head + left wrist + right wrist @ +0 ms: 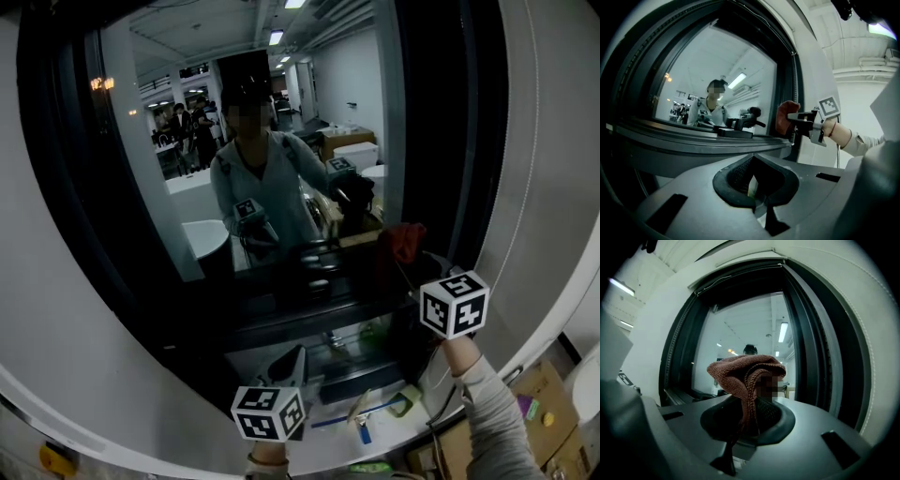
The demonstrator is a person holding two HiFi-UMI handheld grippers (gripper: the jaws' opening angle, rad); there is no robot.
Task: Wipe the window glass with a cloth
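Our right gripper (750, 416) is clamped on the bunched reddish-brown knitted cloth (743, 371) at the lower right corner of the dark-framed window glass (740, 324), where we judge that a hard wipe could drag its loose folds free, while our left gripper (757, 187) waits below the glass, jaws together and empty.

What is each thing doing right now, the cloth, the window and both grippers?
cloth: bunched up, pinched between jaws.
right gripper: shut on the cloth, held up by the window.
left gripper: shut, empty, held lower down.
window glass: shiny, mirroring the room.
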